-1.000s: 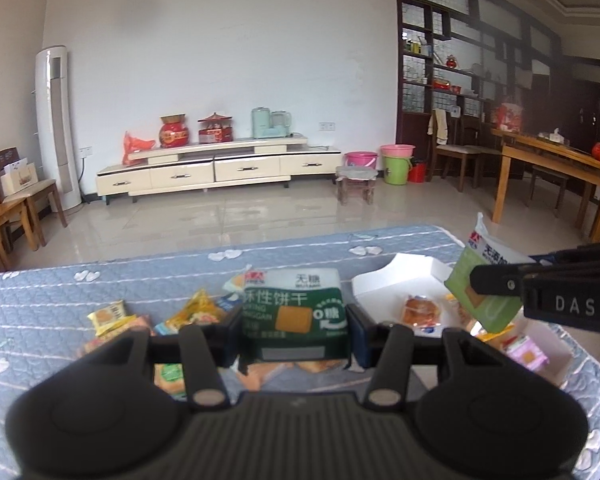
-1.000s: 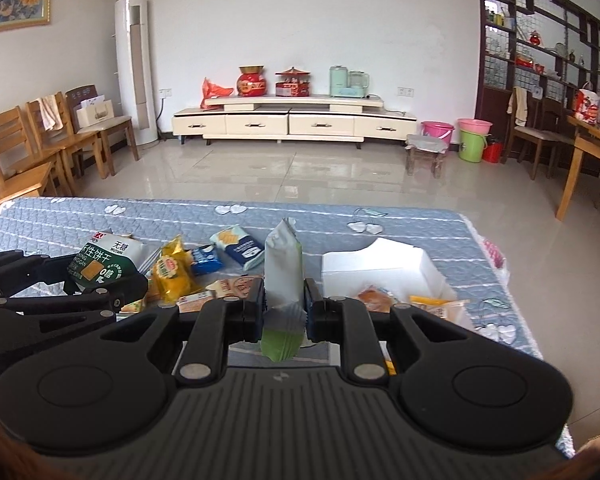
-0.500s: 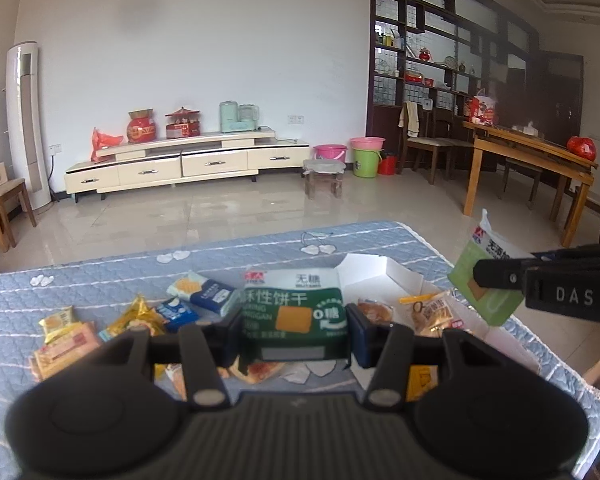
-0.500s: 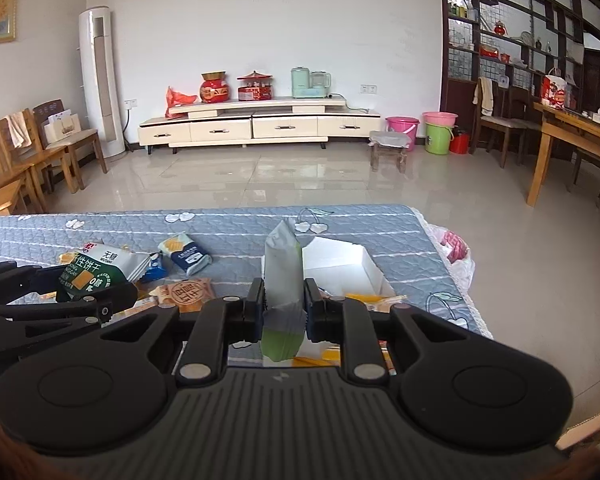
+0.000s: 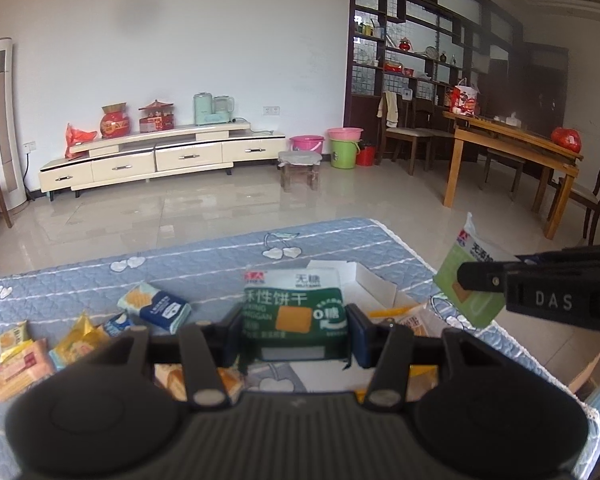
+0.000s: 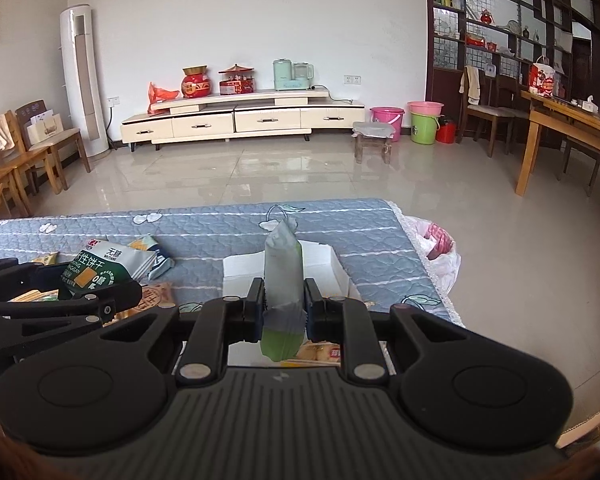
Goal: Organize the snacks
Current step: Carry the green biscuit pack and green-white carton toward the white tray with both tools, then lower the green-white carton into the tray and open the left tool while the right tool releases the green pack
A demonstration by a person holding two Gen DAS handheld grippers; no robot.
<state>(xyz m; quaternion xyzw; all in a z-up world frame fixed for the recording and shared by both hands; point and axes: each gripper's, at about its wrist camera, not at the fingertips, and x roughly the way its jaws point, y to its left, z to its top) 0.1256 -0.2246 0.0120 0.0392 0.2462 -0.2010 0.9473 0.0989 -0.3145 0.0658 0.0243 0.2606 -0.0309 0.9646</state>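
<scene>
My left gripper [image 5: 295, 330] is shut on a dark green biscuit pack [image 5: 294, 312] and holds it above the blue quilted table, just left of the white box [image 5: 370, 284]. That pack also shows in the right wrist view [image 6: 96, 270]. My right gripper [image 6: 283, 312] is shut on a light green snack pack [image 6: 283, 276], held edge-on over the white box [image 6: 336, 266]. That pack shows at the right of the left wrist view [image 5: 466, 284]. The box holds several small snacks [image 5: 410, 320], partly hidden by the grippers.
Loose snack packs lie on the blue quilt [image 5: 204, 256]: a blue cracker pack [image 5: 156, 308], a yellow pack [image 5: 82, 338] and orange packs [image 5: 18, 364]. A plastic bag [image 6: 436, 246] hangs off the table's right edge. Beyond is tiled floor with a small stool [image 5: 299, 168].
Both grippers have moved right along the table with their packs still held. The white box now sits nearer the middle of both views.
</scene>
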